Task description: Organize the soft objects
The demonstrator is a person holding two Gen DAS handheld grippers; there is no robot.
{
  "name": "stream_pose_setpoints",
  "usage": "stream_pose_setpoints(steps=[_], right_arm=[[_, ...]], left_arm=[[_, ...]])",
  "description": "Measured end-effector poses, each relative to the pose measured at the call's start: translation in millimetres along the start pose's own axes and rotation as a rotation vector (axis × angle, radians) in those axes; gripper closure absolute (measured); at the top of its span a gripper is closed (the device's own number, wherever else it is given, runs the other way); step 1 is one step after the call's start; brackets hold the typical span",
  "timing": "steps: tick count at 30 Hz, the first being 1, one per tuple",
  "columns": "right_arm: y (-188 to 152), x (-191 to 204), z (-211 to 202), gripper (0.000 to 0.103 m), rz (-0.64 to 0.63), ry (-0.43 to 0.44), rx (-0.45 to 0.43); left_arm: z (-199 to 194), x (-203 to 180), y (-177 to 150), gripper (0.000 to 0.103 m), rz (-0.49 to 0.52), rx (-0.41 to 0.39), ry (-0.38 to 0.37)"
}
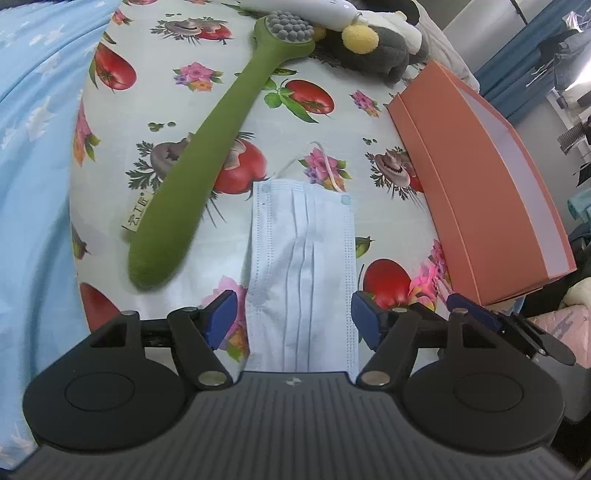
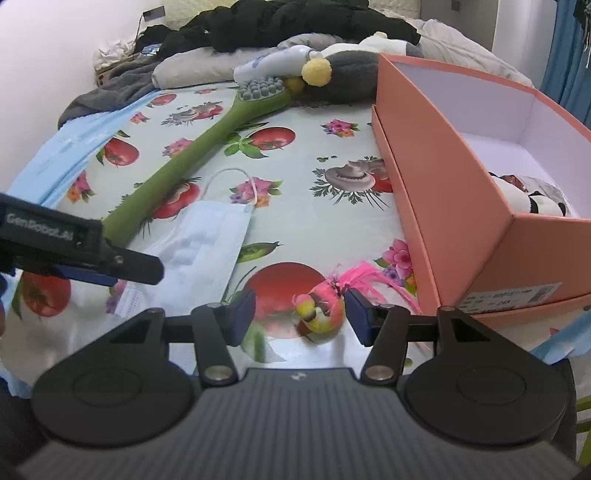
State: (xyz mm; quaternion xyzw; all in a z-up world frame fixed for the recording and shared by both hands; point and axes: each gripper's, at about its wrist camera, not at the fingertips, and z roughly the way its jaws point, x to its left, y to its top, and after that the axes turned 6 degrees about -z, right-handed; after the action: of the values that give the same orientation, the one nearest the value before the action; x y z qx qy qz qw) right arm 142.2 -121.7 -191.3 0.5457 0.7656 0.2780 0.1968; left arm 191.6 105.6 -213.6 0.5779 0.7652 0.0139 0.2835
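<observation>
A light blue face mask (image 1: pixel 301 266) lies flat on the fruit-print cloth, and my left gripper (image 1: pixel 295 319) is open with its jaws on either side of the mask's near end. The mask also shows in the right wrist view (image 2: pixel 207 236). My right gripper (image 2: pixel 299 315) is open around a small pink and yellow parrot toy (image 2: pixel 321 306) with pink feathers. A green plush toothbrush (image 1: pixel 207 147) lies diagonally left of the mask. A grey plush with a yellow pompom (image 2: pixel 332 77) lies at the far end. An orange box (image 2: pixel 443 192) stands on the right, with a panda plush (image 2: pixel 532 203) inside.
A light blue sheet (image 1: pixel 33 166) covers the left side. Dark clothes and grey bedding (image 2: pixel 258 33) are piled at the back. My left gripper's body (image 2: pixel 74 243) reaches into the right wrist view from the left, over the mask. The box (image 1: pixel 480 184) borders the cloth on the right.
</observation>
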Motion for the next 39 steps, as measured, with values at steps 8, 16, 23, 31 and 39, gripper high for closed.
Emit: stream_pose_setpoints(steps=[8, 16, 23, 31, 39], right_arm=[[-3, -4, 12, 0.051, 0.024, -0.061, 0.008], [-7, -7, 19, 0.067, 0.019, -0.006, 0.04], [-11, 28, 14, 0.067, -0.107, 0.082, 0.047], [-15, 50, 14, 0.069, -0.195, 0.154, 0.039], [-18, 53, 19, 0.069, -0.212, 0.172, 0.036]], left_arm=[[7, -7, -2, 0.027, 0.039, -0.006, 0.032], [6, -8, -1, 0.027, 0.043, -0.018, 0.013], [11, -15, -3, 0.034, 0.064, -0.008, -0.023], [21, -18, -5, 0.054, 0.066, 0.03, -0.02], [8, -22, 8, 0.028, 0.173, -0.081, 0.131]])
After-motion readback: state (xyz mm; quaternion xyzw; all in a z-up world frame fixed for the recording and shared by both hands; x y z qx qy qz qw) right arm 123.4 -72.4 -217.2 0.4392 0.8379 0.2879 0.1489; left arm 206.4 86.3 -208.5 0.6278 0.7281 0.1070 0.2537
